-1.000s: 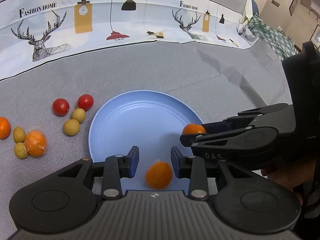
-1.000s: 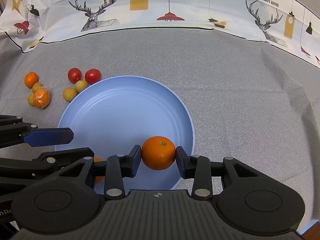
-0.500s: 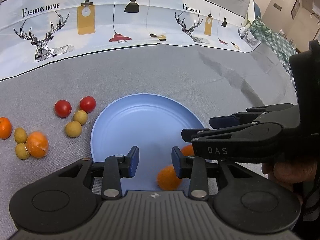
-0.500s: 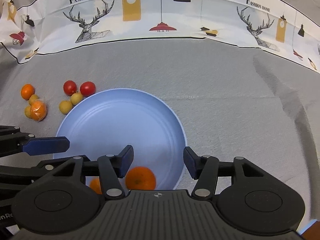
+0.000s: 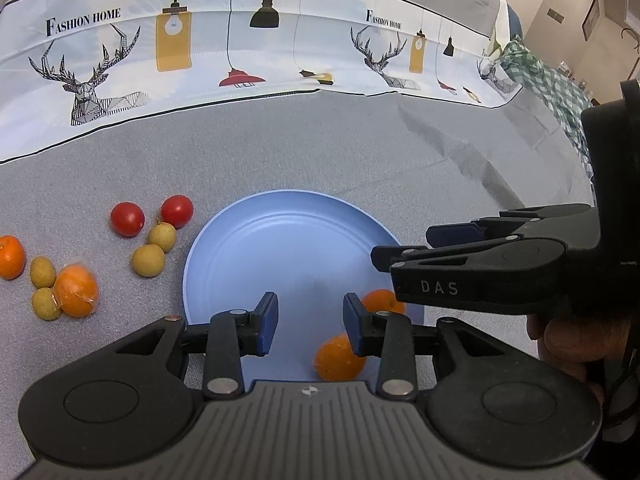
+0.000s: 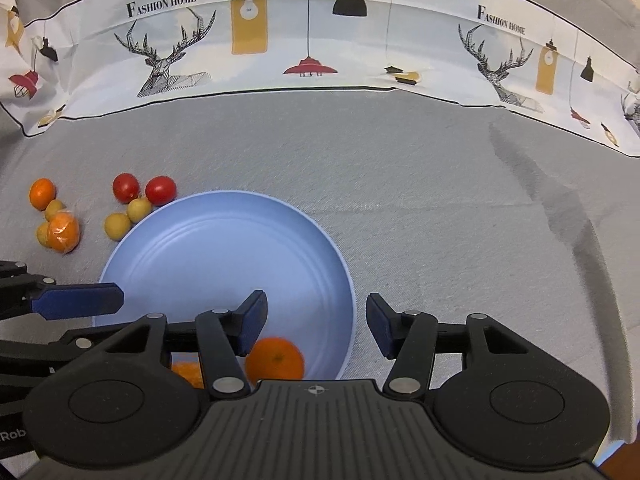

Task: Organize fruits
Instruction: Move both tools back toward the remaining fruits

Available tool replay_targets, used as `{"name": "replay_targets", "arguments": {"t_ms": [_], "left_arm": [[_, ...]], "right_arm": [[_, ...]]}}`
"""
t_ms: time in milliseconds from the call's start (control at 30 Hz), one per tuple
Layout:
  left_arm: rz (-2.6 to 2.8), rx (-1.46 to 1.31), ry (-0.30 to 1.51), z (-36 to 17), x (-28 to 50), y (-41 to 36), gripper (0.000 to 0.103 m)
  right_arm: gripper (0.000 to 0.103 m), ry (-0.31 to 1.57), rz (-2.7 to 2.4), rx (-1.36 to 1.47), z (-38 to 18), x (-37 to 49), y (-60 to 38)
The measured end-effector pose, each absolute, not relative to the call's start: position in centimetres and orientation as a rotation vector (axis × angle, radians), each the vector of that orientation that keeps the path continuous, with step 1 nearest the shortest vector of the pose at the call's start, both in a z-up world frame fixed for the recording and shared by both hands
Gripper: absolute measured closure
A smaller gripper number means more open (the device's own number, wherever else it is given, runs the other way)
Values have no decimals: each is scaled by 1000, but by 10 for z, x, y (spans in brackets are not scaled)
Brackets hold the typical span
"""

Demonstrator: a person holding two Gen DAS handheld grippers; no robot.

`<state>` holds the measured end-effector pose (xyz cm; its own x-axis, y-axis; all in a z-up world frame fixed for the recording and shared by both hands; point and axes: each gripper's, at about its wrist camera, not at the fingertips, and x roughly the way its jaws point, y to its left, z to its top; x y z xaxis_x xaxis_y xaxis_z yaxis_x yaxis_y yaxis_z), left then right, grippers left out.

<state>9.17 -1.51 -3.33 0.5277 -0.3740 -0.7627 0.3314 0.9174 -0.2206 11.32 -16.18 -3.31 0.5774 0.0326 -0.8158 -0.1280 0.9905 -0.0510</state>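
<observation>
Two mandarins were seen lying loose on the near part of a blue plate, both grippers poised above them with nothing gripped. The left gripper was held with its blue pads narrowly parted and empty; one mandarin lay just below and beside its right finger, the second mandarin just beyond that finger, partly hidden. The right gripper was shown with its jaws spread wide, the second mandarin resting under its left finger and untouched by either pad. Beyond the left gripper's left finger, off the plate on the grey cloth, were scattered four small yellow-green fruits, a plastic-wrapped mandarin, a bare mandarin and two cherry tomatoes. Farthest off, a printed backdrop with deer and lamps was seen behind the cloth.
</observation>
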Motion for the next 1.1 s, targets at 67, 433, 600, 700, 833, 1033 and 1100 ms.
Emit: {"name": "replay_targets", "arguments": {"t_ms": [67,433,600,700,833,1033,1100], "left_arm": [[-422,-50,923,-33,92,-15,63],[-409,-54,913,-29,93,-11,63],[-358,-58,912,-26,100,3,68],[-302,-91,922,-24,108,19,78],[-195,-219,923,-18,121,59,79],[24,-501,966,-19,138,137,79],[82,-572,985,-24,141,158,79]], "right_arm": [[48,944,89,-102,-32,113,-163],[55,886,82,-52,-24,112,-167],[62,846,78,-5,-18,112,-166],[74,814,90,19,-13,113,-162],[81,783,123,46,-8,115,-153],[81,754,196,77,-6,116,-129],[81,758,232,91,-9,118,-120]]}}
